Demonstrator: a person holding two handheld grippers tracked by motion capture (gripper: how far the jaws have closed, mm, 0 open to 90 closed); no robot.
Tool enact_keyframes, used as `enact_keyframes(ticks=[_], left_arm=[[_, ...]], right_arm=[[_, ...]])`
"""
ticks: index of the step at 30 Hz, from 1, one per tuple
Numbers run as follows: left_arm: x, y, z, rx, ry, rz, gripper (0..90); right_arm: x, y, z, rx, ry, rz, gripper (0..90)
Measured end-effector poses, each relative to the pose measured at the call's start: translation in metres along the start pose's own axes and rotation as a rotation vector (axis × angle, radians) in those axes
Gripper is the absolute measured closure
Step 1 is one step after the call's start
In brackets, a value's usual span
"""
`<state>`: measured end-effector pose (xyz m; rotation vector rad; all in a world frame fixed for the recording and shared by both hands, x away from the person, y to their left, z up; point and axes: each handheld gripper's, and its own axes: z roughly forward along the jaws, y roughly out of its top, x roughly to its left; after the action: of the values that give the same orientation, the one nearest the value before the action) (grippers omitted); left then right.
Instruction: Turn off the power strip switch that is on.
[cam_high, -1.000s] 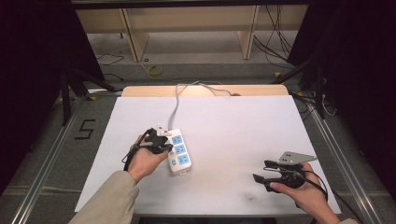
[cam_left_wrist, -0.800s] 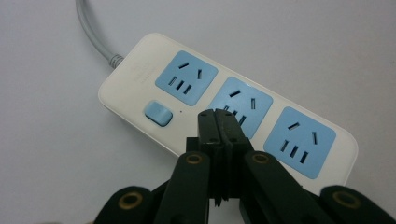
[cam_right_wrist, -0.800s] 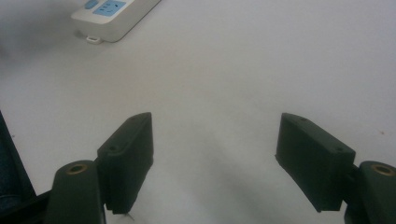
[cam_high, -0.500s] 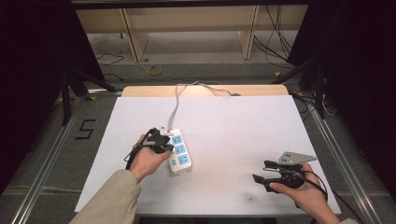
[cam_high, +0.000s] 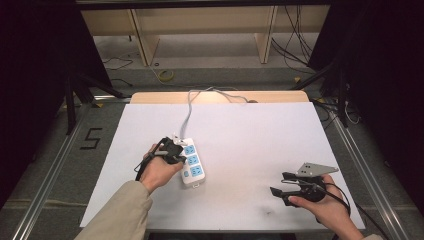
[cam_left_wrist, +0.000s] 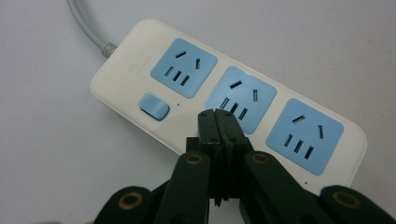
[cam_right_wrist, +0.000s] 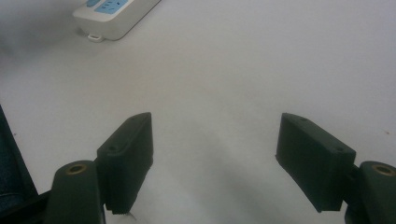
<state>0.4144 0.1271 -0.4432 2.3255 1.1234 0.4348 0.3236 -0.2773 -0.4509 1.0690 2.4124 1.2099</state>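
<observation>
Left gripper (cam_left_wrist: 218, 116) (jaws together) over power strip (cam_left_wrist: 233, 100) — sockets empty.

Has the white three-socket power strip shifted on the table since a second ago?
No. The white power strip keeps its place relative to the table's wooden far edge.

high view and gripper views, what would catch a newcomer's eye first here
The white power strip with three blue sockets lies left of centre on the white table, its grey cable running off the far edge. The left gripper hovers shut over the strip near the blue switch. The right gripper waits open near the front right edge.
</observation>
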Motion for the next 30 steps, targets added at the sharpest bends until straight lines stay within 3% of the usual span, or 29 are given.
enact_keyframes(ticks=[30], left_arm=[[-0.0007,0.0061,0.0073,0.041,0.009,0.024,90.0]], right_arm=[[0.0013,0.0002,0.0007,0.002,0.004,-0.004,27.7]])
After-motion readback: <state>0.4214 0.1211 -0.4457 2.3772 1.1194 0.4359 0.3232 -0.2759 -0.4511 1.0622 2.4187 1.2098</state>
